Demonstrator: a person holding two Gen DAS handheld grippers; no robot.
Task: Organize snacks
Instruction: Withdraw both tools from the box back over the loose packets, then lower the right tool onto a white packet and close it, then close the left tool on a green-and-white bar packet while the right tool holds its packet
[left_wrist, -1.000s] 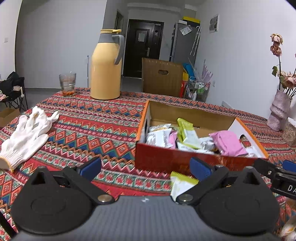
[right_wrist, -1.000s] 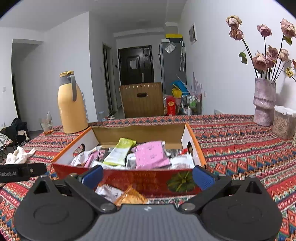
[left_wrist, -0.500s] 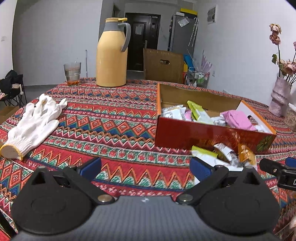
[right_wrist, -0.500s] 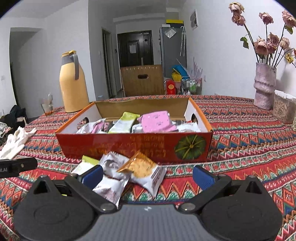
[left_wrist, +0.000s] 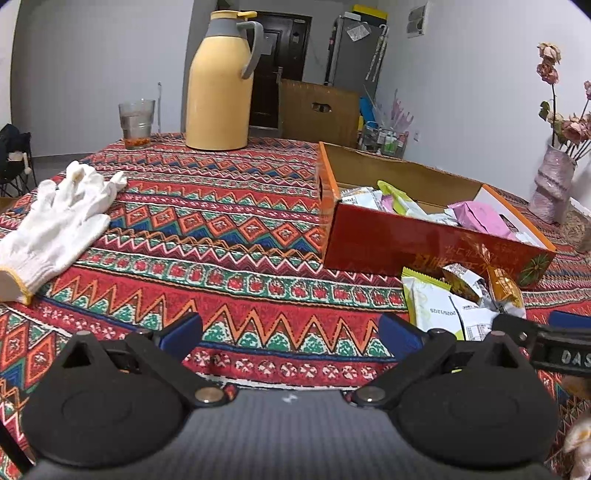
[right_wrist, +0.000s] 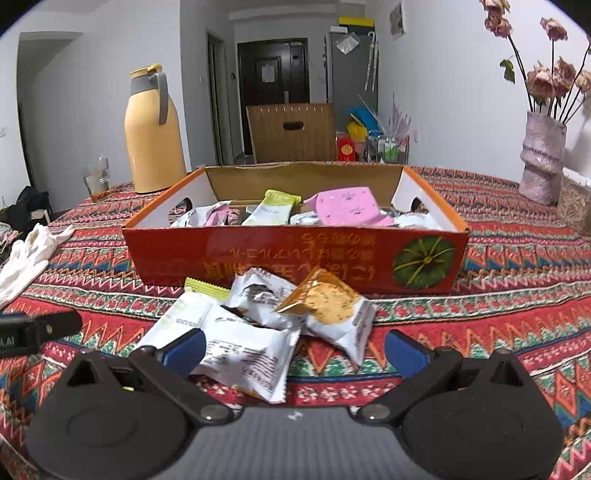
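A red cardboard box (right_wrist: 295, 254) (left_wrist: 424, 243) holds several snack packets, among them a pink one (right_wrist: 347, 206) and a green-topped one (right_wrist: 273, 208). Loose packets lie on the patterned cloth in front of it: an orange cracker packet (right_wrist: 328, 306), a silver packet (right_wrist: 258, 295) and a white packet with a green edge (right_wrist: 236, 339) (left_wrist: 432, 306). My right gripper (right_wrist: 293, 347) is open just above these loose packets, holding nothing. My left gripper (left_wrist: 290, 330) is open over bare cloth, left of the pile.
A yellow thermos (left_wrist: 218, 81) and a glass (left_wrist: 136, 123) stand at the back left. White gloves (left_wrist: 59, 218) lie on the left. At the far right are a vase of dried flowers (right_wrist: 541, 158) and a clear container (right_wrist: 574, 206).
Both grippers have pulled back from the box toward the table's near side. The loose packets in front of the box have come fully into view. Both stay open.
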